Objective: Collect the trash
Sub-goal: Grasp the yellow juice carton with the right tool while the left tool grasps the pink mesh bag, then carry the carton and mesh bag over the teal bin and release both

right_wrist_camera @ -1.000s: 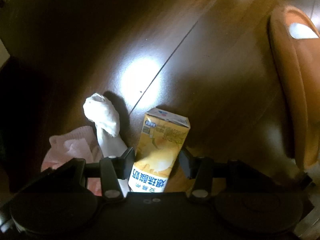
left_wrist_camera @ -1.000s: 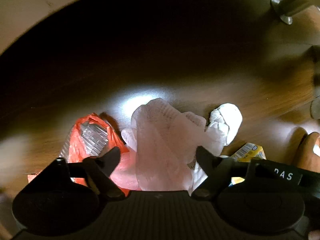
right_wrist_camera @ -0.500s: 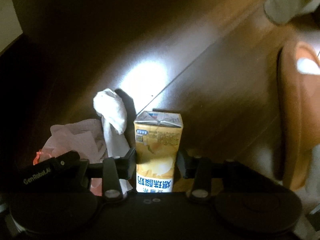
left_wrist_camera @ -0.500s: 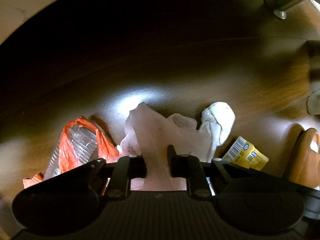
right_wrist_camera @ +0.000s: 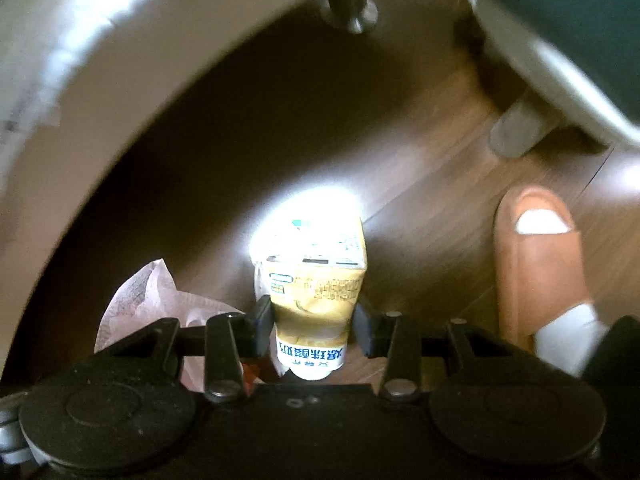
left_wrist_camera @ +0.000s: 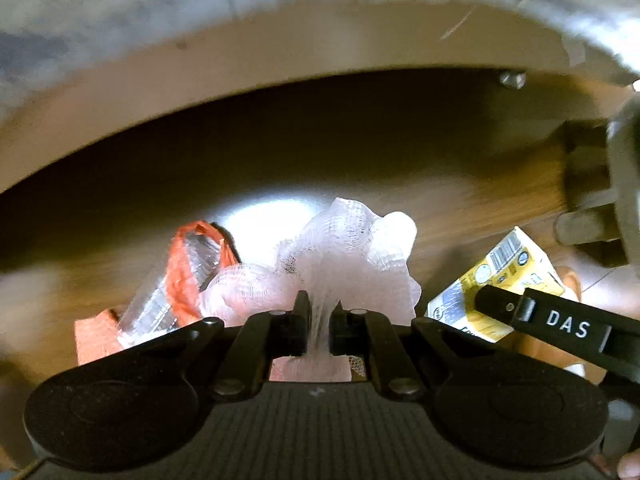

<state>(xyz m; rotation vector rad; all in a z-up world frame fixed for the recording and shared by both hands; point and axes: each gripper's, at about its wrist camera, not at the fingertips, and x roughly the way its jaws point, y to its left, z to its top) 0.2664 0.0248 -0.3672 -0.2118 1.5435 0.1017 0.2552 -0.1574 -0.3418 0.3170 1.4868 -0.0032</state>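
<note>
The floor is dark brown wood with a bright spot of light on it; a pale, curved wall runs behind it; in the right wrist view a slipper in orange-brown stands on the floor at the right, near a grey furniture leg.

The pink mesh bag is the biggest piece of trash; the left gripper is clenched on its bottom part, and the bag puffs up above the 2 fingers; in the right wrist view it sits to the left of the carton.

An orange bag with clear, shiny plastic in it lies on the floor just beside the pink bag, on its left; I cannot tell if they touch.

The yellow milk carton is squeezed in the right gripper, 1 finger on each side; it points away from the camera; in the left wrist view the carton sits at the right, tilted.
</note>
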